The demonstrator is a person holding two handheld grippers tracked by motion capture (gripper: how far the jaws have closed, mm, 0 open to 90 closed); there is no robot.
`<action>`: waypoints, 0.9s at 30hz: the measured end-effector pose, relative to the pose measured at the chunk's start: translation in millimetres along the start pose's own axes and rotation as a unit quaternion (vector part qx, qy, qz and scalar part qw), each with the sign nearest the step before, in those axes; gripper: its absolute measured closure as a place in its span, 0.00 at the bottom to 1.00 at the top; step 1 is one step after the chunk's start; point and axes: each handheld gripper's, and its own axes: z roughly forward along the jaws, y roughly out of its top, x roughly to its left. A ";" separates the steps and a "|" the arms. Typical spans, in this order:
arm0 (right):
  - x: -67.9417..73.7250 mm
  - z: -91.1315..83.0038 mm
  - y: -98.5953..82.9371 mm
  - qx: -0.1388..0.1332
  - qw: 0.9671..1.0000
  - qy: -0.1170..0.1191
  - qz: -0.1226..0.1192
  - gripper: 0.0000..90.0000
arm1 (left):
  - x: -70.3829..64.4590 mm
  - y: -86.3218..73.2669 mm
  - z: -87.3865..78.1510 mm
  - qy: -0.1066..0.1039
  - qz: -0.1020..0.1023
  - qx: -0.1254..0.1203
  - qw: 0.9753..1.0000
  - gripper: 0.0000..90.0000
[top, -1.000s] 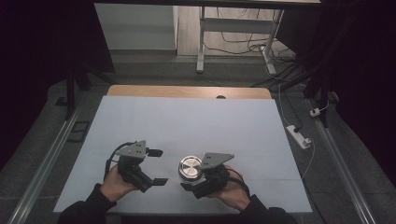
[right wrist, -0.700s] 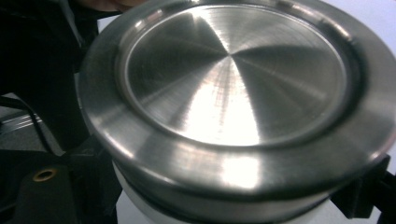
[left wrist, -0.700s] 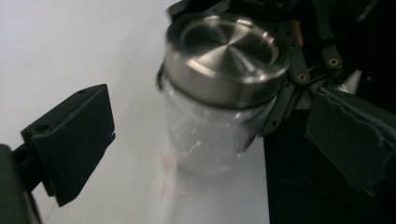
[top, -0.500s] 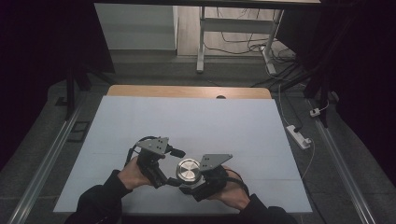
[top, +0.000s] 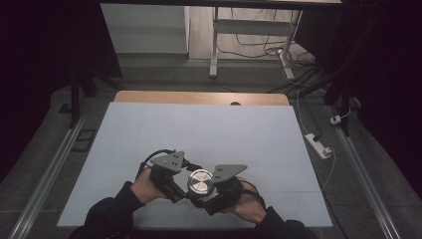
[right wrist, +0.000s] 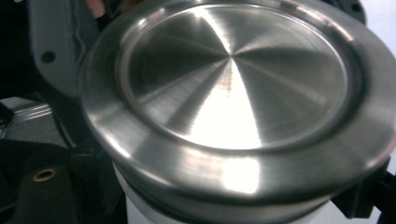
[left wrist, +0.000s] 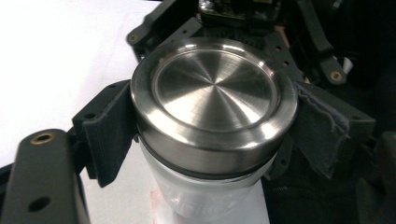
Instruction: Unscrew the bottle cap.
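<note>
We are holding jar [top: 200,185] between both grippers. Right gripper [top: 211,194] jaws clamping white body below steel lid [left wrist: 214,100]; left gripper [top: 180,185] closing around lid, contact unclear. Smooth, slippery, rigid; grip lid rim.

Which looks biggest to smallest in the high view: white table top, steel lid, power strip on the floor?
1. White table top, by far the largest.
2. Steel lid and power strip: not ranked. The strip looks longer and the lid wider, and the strip lies lower and farther from the camera.
</note>
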 end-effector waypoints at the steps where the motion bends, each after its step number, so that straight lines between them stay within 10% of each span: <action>1: 0.0 0.0 0.0 0.000 1.000 0.000 0.000 0.16 | 0.0 0.0 0.0 0.000 0.000 0.000 1.000 0.21; 6: -7.3 -1.5 -0.6 -0.003 0.998 -0.054 0.023 0.16 | -12.7 6.1 11.5 0.108 -0.054 -0.006 0.993 0.21; 9: -9.2 -0.8 -1.4 -0.003 0.997 -0.071 0.033 0.16 | -15.3 7.7 15.0 0.129 -0.061 -0.006 0.990 0.21; 16: -5.8 -3.8 2.5 -0.019 0.998 -0.049 0.028 0.16 | -5.1 7.8 -7.1 0.073 -0.049 -0.039 0.995 0.12; 27: 3.4 3.2 3.1 -0.011 1.000 0.001 0.002 0.16 | 1.9 2.8 -16.1 -0.008 -0.005 -0.022 1.000 0.13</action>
